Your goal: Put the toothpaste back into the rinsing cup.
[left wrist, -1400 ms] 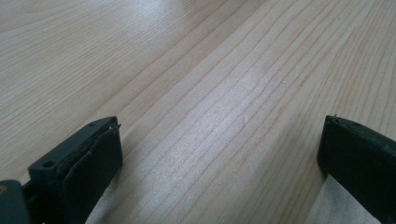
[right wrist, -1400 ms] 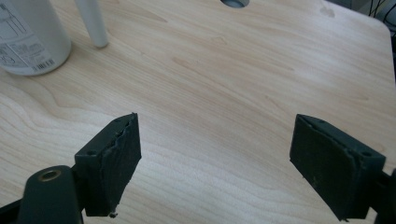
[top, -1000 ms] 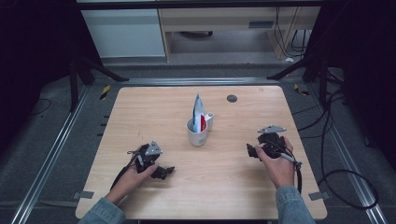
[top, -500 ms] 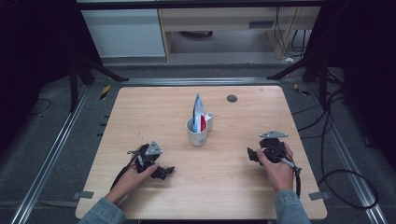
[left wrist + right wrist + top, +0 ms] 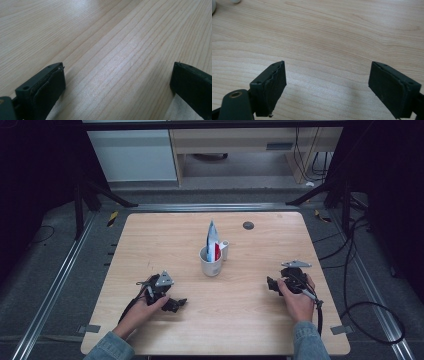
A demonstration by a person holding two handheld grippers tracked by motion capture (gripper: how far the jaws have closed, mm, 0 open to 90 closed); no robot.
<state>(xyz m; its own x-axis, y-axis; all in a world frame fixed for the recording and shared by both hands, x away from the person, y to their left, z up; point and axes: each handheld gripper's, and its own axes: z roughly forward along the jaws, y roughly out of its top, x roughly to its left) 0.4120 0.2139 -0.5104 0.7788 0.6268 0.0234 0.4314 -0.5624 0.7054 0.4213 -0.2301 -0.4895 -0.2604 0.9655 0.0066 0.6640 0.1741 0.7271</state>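
I keep both the left gripper point(image 5: 175, 304) and right gripper point(image 5: 274, 285) released; the soft toothpaste tube point(image 5: 212, 240) in the mid-bench mug point(image 5: 210, 265) suits a mid-body pinch.

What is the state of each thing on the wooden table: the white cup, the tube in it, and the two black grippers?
White ceramic cup: upright, mid-table, holding the tube.
Blue, white and red tube: standing in the cup, tip up.
Left black gripper: open, empty, low over the table.
Right black gripper: open, empty, low over the table.
Small dark round disc: flat on the table, behind the cup.
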